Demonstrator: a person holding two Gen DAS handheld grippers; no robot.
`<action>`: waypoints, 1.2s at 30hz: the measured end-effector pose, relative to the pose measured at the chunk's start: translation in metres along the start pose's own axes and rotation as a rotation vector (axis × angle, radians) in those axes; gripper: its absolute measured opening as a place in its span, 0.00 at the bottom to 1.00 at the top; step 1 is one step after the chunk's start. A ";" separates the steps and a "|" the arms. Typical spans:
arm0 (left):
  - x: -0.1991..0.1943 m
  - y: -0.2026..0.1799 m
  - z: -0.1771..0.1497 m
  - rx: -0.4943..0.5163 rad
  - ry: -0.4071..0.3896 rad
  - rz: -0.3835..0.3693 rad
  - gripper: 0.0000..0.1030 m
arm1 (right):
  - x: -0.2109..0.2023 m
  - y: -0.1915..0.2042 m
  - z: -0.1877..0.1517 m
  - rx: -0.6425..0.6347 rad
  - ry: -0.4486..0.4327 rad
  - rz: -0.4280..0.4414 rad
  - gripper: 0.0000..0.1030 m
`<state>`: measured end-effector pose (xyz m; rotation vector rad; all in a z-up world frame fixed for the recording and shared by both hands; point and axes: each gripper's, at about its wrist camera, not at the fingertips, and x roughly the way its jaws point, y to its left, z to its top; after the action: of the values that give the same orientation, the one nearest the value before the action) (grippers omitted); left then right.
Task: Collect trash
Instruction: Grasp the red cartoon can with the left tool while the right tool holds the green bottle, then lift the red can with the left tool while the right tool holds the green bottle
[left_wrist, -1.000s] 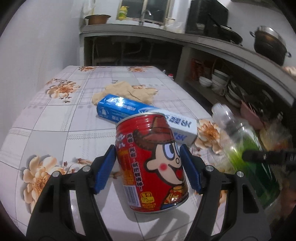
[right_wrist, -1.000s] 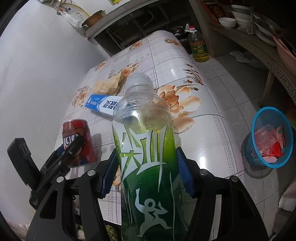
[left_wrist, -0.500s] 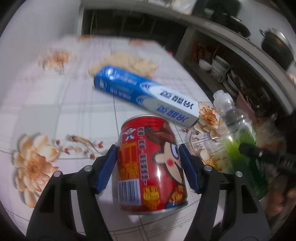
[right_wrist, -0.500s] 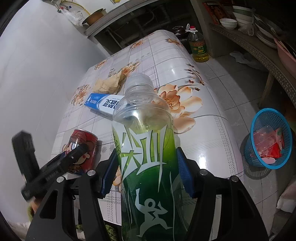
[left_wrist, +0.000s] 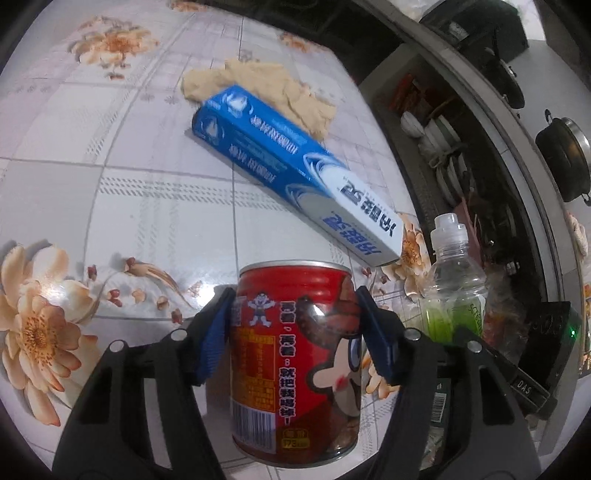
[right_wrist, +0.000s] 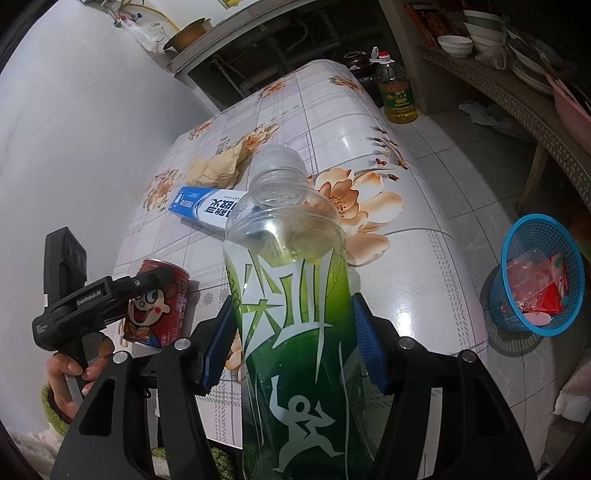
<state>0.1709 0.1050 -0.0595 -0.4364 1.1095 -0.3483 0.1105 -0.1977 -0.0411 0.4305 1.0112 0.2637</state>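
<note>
both grabbers loaded: left gripper (left_wrist: 293, 332) closing on the red cartoon drink can (left_wrist: 295, 362), right gripper (right_wrist: 293, 343) clamping the green-labelled clear plastic bottle (right_wrist: 291, 314); blue toothpaste box (left_wrist: 295, 177) mid-frame left, nothing binned yet in the blue plastic basket (right_wrist: 517, 306) far right

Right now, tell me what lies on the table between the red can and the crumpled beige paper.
The blue toothpaste box lies flat there, slantwise, between the red can and the crumpled beige paper, its far end overlapping the paper. The left wrist view shows it best.
</note>
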 end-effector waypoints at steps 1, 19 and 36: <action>-0.003 -0.002 -0.001 0.012 -0.017 0.003 0.60 | 0.000 0.000 0.000 0.000 0.000 0.000 0.58; -0.040 -0.064 -0.039 0.391 -0.281 0.111 0.60 | -0.001 0.000 -0.001 -0.002 -0.002 -0.006 0.58; -0.029 -0.091 -0.080 0.570 -0.338 0.240 0.60 | -0.002 -0.001 -0.001 0.002 -0.001 -0.011 0.58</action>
<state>0.0812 0.0276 -0.0210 0.1418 0.6807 -0.3467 0.1089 -0.1991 -0.0404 0.4270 1.0130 0.2525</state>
